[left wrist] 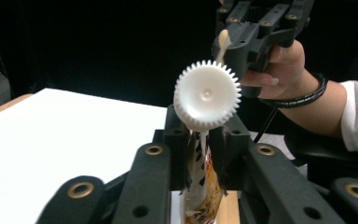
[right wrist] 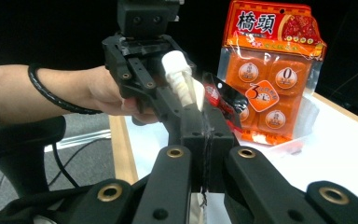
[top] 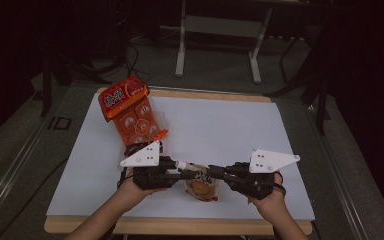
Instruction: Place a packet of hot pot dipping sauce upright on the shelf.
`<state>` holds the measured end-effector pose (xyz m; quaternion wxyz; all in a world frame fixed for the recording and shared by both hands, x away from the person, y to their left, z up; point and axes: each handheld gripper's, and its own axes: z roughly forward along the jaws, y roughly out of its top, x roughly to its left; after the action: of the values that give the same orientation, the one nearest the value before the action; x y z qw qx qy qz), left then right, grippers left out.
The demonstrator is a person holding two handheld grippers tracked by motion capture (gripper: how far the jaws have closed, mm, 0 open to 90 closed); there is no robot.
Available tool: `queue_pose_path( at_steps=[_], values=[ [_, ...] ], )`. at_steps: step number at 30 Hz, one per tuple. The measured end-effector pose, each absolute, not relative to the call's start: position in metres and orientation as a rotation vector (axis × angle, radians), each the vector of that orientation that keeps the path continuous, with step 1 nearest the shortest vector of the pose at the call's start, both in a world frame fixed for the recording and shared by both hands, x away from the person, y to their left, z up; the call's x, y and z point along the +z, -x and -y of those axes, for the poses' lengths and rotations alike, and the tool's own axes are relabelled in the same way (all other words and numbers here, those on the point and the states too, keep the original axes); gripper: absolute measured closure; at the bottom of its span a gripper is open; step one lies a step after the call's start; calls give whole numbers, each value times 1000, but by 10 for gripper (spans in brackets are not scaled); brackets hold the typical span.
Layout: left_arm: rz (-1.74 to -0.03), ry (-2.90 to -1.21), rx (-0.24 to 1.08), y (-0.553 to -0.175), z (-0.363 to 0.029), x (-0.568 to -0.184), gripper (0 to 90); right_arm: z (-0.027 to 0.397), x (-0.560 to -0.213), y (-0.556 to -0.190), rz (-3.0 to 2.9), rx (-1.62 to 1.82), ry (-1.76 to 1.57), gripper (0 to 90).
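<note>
A small spout pouch (top: 202, 189) with a white toothed cap (left wrist: 207, 95) hangs between my two grippers above the table's front edge. My left gripper (top: 185, 167) is shut on the pouch's neck just below the cap (right wrist: 175, 63). The printed body of the pouch (left wrist: 200, 182) hangs down between its jaws. My right gripper (top: 215, 172) faces it from the other side. It is shut on the thin top edge of the pouch (right wrist: 219, 98), with film pinched between its pads. A hand holds each gripper.
An orange snack package (top: 130, 112) with several round cups lies at the table's back left, seen also in the right gripper view as the orange package (right wrist: 270, 79). A white sheet (top: 220, 125) covers the wooden table. Dark floor and a metal stand lie beyond.
</note>
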<state>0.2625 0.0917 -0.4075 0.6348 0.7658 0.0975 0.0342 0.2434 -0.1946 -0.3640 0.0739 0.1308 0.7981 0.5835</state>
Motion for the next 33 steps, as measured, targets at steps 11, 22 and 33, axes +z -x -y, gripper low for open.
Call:
queue_pose_path(
  at_steps=[11, 22, 33],
  values=[
    [-200, -1748, 81, -262, -90, -406, 883, 199, -365, -247, -2396, 1797, -415, 887],
    [-215, -1715, 117, -264, -103, -394, 889, 205, -362, -251, -2351, 1816, -438, 678],
    [-242, -1686, 188, -269, -127, -382, 890, 221, -365, -261, -2253, 1819, -555, 235]
  ],
)
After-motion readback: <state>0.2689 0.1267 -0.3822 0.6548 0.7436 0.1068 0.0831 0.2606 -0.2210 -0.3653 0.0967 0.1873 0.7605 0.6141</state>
